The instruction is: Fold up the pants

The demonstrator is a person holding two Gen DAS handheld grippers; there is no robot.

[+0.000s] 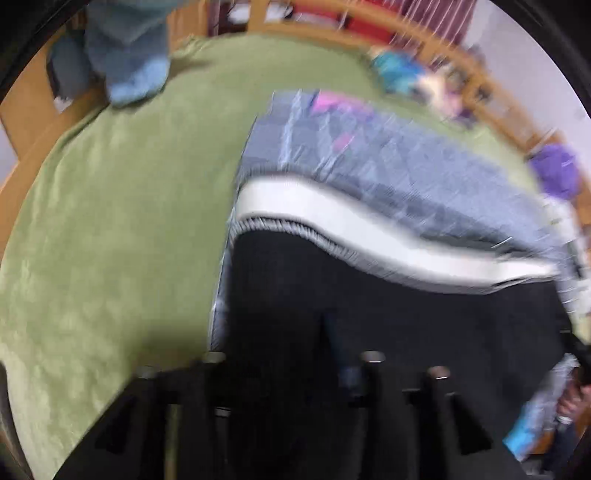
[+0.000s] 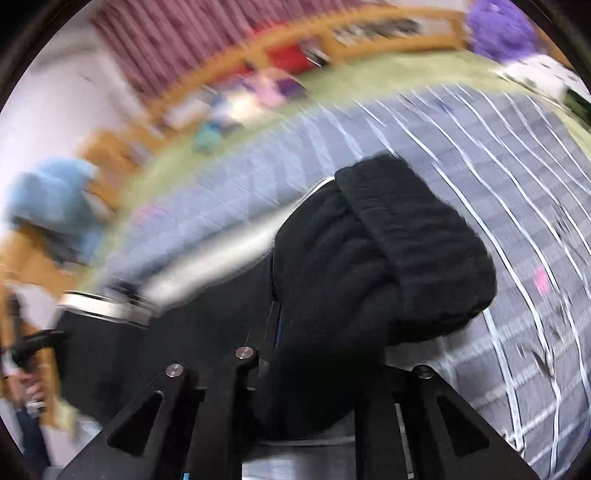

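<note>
Black pants [image 2: 388,266] are what we are folding, and we have them in both grippers. In the right wrist view they fill the middle of the frame as a bunched lump, with the thick ribbed waistband curling over the top. In the left wrist view the same dark cloth spreads over the lower middle, with a white stripe [image 1: 369,225] running along its upper edge.

Our right gripper [image 2: 317,369] has its jaws pinched on the pants; the cloth is stuffed between them at the lower middle of that frame. Our left gripper [image 1: 332,354] sits at the bottom of its frame. Dark cloth hides its tips, so we cannot tell if its jaws are closed on the cloth or a little apart.

Under the pants lies a gray checked blanket [image 2: 498,155] with white lines, and under that a green cover [image 1: 110,221]. A light blue plush thing [image 1: 136,81] sits at the upper left of the left view, and a purple one [image 2: 498,26] at the upper right of the right view. Both views are smeared.

We think we are in the step of lifting one end of the pants and carrying it over. Next we need to hold both corners level, keep the cloth pulled flat between our hands, and lay it down edge on edge.
</note>
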